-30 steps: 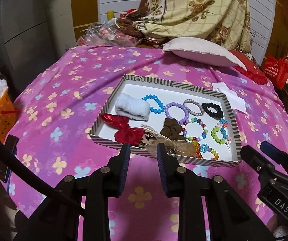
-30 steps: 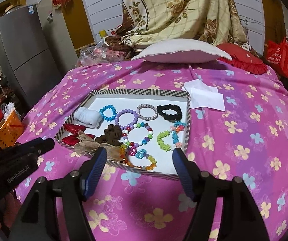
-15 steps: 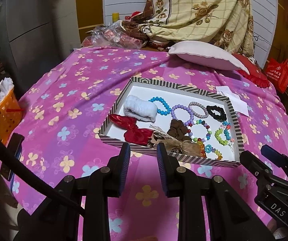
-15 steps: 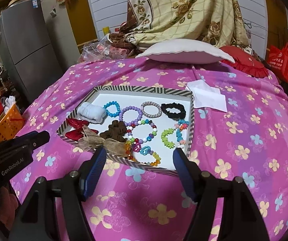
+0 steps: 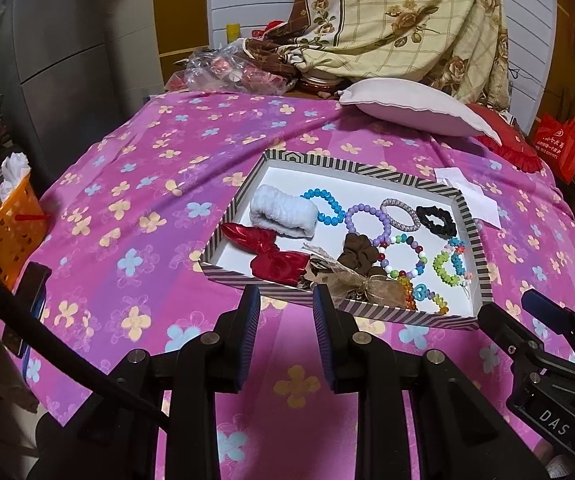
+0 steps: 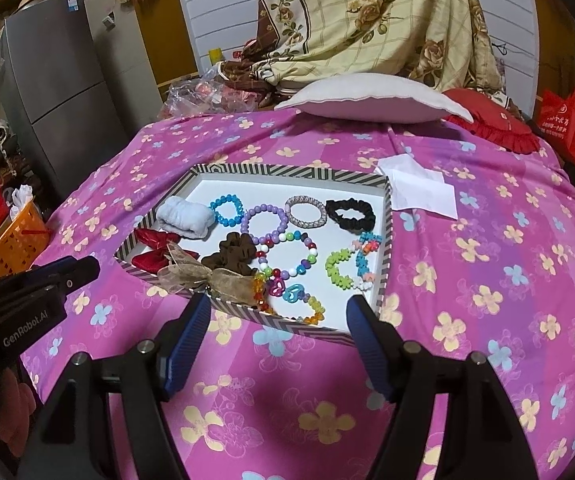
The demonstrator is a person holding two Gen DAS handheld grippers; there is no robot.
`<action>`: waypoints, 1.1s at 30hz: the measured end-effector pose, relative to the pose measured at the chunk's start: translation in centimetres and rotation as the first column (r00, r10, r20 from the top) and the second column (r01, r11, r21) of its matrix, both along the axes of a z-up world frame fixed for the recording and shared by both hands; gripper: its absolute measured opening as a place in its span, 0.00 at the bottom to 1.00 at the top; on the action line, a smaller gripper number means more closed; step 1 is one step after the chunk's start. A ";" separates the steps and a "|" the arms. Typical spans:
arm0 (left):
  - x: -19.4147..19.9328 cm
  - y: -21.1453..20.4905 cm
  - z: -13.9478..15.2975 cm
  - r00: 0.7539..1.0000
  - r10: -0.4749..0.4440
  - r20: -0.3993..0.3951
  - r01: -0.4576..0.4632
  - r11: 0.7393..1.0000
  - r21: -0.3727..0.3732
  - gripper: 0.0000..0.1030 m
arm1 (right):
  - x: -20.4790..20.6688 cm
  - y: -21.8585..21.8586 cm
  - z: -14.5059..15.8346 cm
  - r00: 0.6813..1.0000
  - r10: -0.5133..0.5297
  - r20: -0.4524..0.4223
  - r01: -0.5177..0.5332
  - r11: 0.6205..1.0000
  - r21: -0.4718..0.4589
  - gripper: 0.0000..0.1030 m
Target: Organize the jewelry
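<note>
A shallow tray with a striped rim and white floor lies on the pink flowered sheet. It holds a white fluffy scrunchie, a red bow, a brown scrunchie, a gauze bow, a black scrunchie and several bead bracelets. My left gripper hovers open just short of the tray's near rim, by the red bow, with nothing between its fingers. My right gripper is open wide over the near rim, in front of a heart-bead bracelet, and it touches nothing.
A white pillow and a red cushion lie at the bed's far end. A white paper rests right of the tray. An orange basket and a grey fridge stand off the bed's left side.
</note>
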State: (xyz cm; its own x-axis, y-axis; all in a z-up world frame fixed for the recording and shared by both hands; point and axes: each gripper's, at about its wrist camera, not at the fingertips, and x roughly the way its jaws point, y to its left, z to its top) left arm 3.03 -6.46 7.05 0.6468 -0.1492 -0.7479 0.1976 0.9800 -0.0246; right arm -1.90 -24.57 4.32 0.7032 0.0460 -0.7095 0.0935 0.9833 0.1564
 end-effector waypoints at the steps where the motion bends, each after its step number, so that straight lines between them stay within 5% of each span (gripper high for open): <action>1: 0.0 0.0 0.0 1.000 0.000 -0.001 0.000 1.000 0.000 0.47 | 0.0 -0.1 0.0 1.000 0.001 -0.001 -0.001 1.000 -0.001 0.72; 33: 1.3 -1.2 -1.1 1.000 -0.012 -0.012 0.013 0.998 0.055 0.47 | 2.1 -1.0 -2.4 0.999 0.021 -0.035 -0.021 1.000 -0.002 0.74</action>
